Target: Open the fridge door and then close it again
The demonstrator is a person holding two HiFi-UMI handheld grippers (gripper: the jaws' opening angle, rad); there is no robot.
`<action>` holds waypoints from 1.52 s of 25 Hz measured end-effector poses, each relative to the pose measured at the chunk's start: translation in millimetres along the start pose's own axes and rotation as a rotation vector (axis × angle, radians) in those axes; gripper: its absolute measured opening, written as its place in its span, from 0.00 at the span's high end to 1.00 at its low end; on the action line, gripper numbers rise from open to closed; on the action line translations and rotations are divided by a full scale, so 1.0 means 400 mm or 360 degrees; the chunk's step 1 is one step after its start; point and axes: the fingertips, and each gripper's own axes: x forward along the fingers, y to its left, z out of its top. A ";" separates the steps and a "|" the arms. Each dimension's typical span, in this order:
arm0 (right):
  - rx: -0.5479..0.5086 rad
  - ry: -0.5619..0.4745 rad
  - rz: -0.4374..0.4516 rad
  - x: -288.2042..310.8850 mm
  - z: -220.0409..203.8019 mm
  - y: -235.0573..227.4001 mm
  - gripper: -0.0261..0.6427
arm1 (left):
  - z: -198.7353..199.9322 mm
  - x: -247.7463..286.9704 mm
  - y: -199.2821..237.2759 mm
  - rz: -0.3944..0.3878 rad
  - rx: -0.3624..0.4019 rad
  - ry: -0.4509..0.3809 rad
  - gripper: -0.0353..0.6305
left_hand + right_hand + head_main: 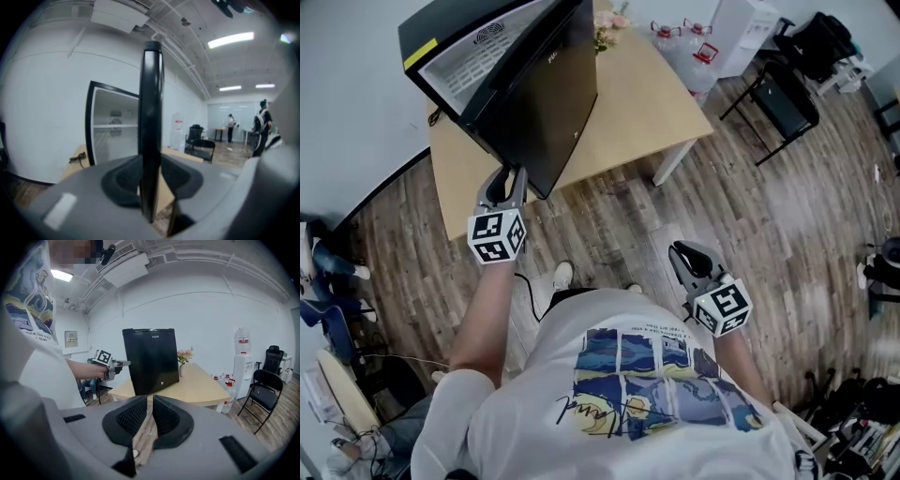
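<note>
So the little black fridge (441, 56) sits on the wooden table (647, 103) at the far left, and the fridge door (553, 103) is swung well out toward the person. You can see the white inside and a shelf past it in the left gripper view.

What matters here is the door's free edge. It runs straight up and down, and it stands right between the jaws of the left gripper (514, 178). The pads look pressed on both faces of the door, so I'd call that a pinch on the edge. The hinge side is at the far end, away from the person, and the held edge is the near end. The cabinet opening lies to the left of the door.

So if the door goes shut from here, my guess is that edge has to swing in an arc left and away, back toward the cabinet. A straight shove won't do it, the grip has to follow the curve or the pads could slide off.

The right gripper (151, 399) is well apart from the fridge, low and near the person's right side. Its jaws are almost together with a thin slit between them and nothing in it. The left one is clearly the hand on the job.
</note>
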 end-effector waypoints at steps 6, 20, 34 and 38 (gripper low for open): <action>0.0008 -0.0008 0.0012 -0.041 -0.014 -0.031 0.90 | -0.001 -0.008 -0.075 0.0040 -0.0001 0.0001 0.76; 0.0020 0.0013 -0.0002 -0.150 -0.074 -0.072 0.90 | 0.005 -0.010 -0.241 0.0050 -0.0011 -0.0002 0.77; 0.0029 -0.0001 -0.0005 -0.199 -0.090 -0.096 0.90 | 0.012 0.020 -0.398 -0.0027 0.0025 0.0018 0.77; 0.0025 0.0001 -0.0002 -0.205 -0.092 -0.107 0.90 | 0.017 0.031 -0.430 -0.0022 0.0037 0.0029 0.78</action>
